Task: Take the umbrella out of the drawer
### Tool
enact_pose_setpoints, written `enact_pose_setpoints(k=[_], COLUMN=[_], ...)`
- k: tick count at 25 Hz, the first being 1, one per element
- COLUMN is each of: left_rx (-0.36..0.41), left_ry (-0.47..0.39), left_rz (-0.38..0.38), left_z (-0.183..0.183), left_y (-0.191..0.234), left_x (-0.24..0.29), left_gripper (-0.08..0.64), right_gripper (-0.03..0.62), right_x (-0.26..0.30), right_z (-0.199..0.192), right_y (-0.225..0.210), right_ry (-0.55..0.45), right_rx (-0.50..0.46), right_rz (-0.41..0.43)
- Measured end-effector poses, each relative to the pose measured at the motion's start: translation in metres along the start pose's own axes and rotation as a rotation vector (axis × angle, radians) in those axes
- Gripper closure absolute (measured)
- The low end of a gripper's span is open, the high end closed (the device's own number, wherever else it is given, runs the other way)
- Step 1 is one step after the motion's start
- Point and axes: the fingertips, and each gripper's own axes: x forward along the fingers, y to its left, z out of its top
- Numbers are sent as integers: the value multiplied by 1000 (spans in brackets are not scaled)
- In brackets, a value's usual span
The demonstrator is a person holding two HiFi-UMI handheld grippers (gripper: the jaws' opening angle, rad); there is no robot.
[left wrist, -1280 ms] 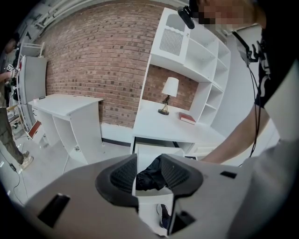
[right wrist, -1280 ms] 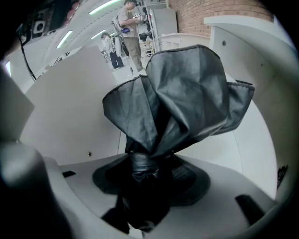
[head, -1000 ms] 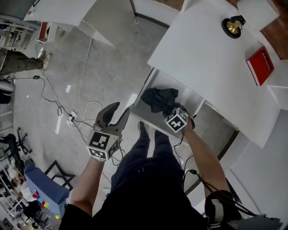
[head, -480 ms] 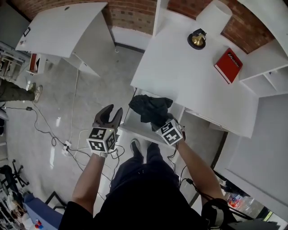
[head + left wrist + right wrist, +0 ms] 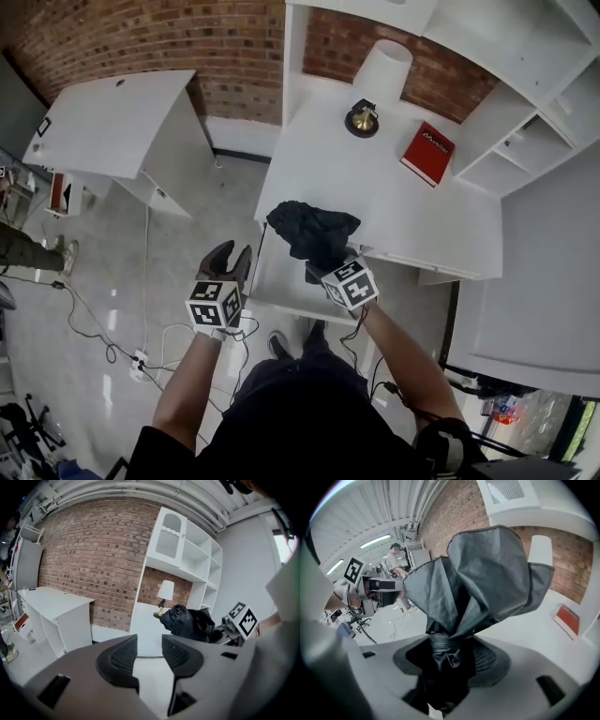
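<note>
Umbrella (image 5: pixel 314 230) in black, folded but with its fabric loose and bunched, is clamped in the jaws of the right gripper (image 5: pixel 325 262). In the right gripper view we see the jaws closed on the tied, narrow part of the cloth, and the rest billows out beyond them. From the head view we find the umbrella held up in the air over the far part of the open drawer (image 5: pixel 281 281) and the near edge of the white desk (image 5: pixel 394 202). The left gripper view shows it raised in front of the lamp.

The left gripper (image 5: pixel 232 255) hangs to the left of the drawer, over the glossy grey floor (image 5: pixel 103 281). Its jaws stand apart with nothing between them, and it is well apart from the umbrella.

On the desk, towards the far side, we see a brass bell (image 5: pixel 362 118). A red book (image 5: pixel 427 153) lies to its right, and a lamp with a white shade (image 5: pixel 382 67) stands just beyond the bell, against the brick wall (image 5: pixel 141 42). White shelves (image 5: pixel 525 131) rise at the right end of the desk. A second white desk (image 5: pixel 112 127) stands at the far left. Cables (image 5: pixel 141 323) trail across the floor near the left gripper, and at the left edge we can make out the legs of another person (image 5: pixel 23 251)
</note>
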Motion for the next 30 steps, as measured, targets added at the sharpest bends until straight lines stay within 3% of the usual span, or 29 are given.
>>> enact_pose_setpoints(k=[5,14,23,30], left_rx=[25,75,88,126], left_ry=[-15,-24,8,51], left_rz=[-49,-118,-154,-150], left_z=[14,31,33,26], left_y=[-19,-58,-107,-135], left_x=[7,29,76,116], left_gripper=[401,400,401,400], right_gripper=[356,356,354,353], right_x=[-22,-59,-81,-89], right_z=[15,8,-23,-46], right_y=[-25,-90,-176,-247], right_ry=[-53,-97,-74,-18], right_rx=[60,170,240,232], right_rz=[-79,-182,-232,-264])
